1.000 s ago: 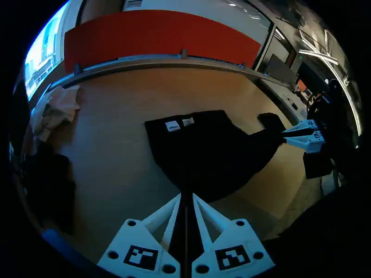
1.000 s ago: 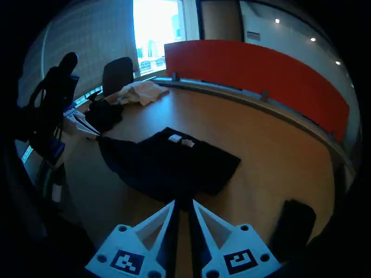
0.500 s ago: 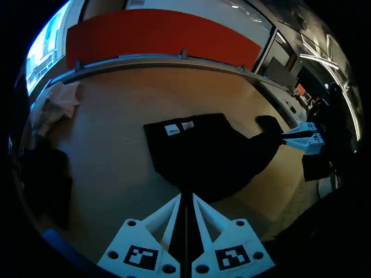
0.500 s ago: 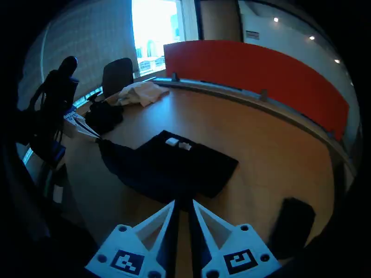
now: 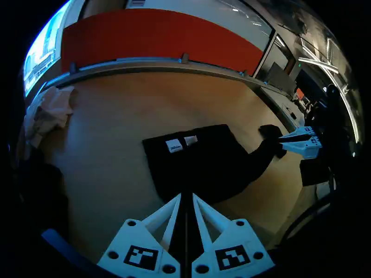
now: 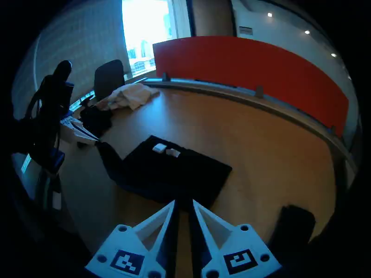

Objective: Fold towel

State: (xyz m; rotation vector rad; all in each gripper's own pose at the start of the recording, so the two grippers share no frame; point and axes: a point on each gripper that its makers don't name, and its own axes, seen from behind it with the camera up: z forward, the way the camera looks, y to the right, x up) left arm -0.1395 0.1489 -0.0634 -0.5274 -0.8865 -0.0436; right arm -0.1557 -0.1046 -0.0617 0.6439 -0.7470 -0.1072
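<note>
A black towel with two small white labels lies spread on the wooden table. At the bottom of the left gripper view, my left gripper is shut on the towel's near edge, dark cloth running between its fingers. My right gripper shows far right there, pinching a raised corner. In the right gripper view the towel reaches my right gripper, shut on its edge. The left gripper holds the lifted corner at the left.
A red partition panel runs along the table's far edge. A pile of light cloth and a dark bundle lie near an office chair by the window. A black object sits on the table at the right.
Both grippers have carried the towel's held edge forward over the table. The towel's outline has drawn in and looks more compact, and its held corners sit lower.
</note>
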